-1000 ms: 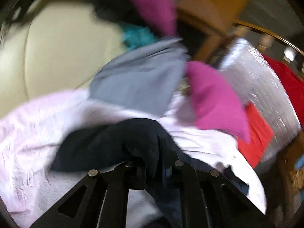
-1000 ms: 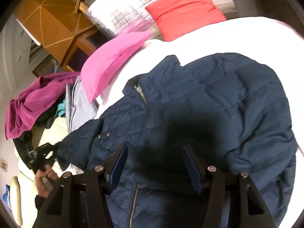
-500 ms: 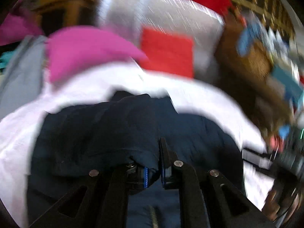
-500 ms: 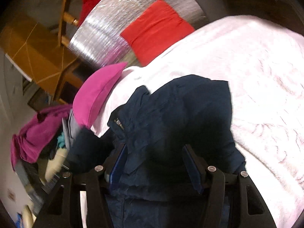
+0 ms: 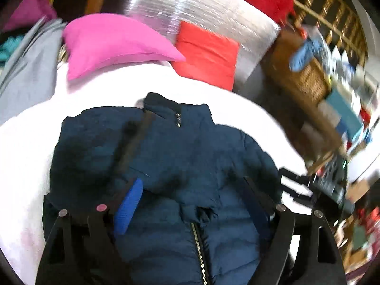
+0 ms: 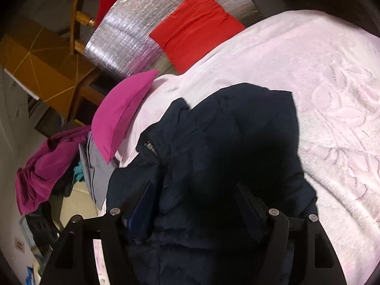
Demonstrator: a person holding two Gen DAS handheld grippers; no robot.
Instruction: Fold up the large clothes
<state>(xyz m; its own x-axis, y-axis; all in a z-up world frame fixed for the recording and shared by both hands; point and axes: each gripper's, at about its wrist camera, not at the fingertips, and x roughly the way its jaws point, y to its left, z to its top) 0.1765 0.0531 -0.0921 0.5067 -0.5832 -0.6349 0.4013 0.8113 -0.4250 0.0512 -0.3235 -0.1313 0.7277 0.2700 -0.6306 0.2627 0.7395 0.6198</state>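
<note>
Jacket (image 5: 180, 156) — navy, quilted, zip front — lies on the bed (image 6: 332, 90), over its pale pink embossed cover, collar toward the pink pillow (image 5: 114, 40) and red cushion (image 5: 209, 54), hem toward both cameras. Long axis runs collar to hem, roughly straight away from both sets of jaws; the zip (image 5: 198, 249) marks that line in the left wrist view.

Left gripper (image 5: 194, 194): jaws have just been opening and now stand wide, pads clear of the cloth. Jacket body lies directly below and ahead between the fingers, nothing pinched. One side of the jacket appears already laid over the front, with a folded edge crossing just ahead of the jaws.

Right gripper (image 6: 194, 197): jaws have also just been opening further; wide apart, dark fabric lies under and between them, not clamped as far as the view shows. It shows at the right edge of the left view, beside the jacket's right flank.

Judgement: both hands sit at the hem end, left over the centre line, right nearer the outer edge. Next grasp probably lies at the hem — lifted toward the collar.
</note>
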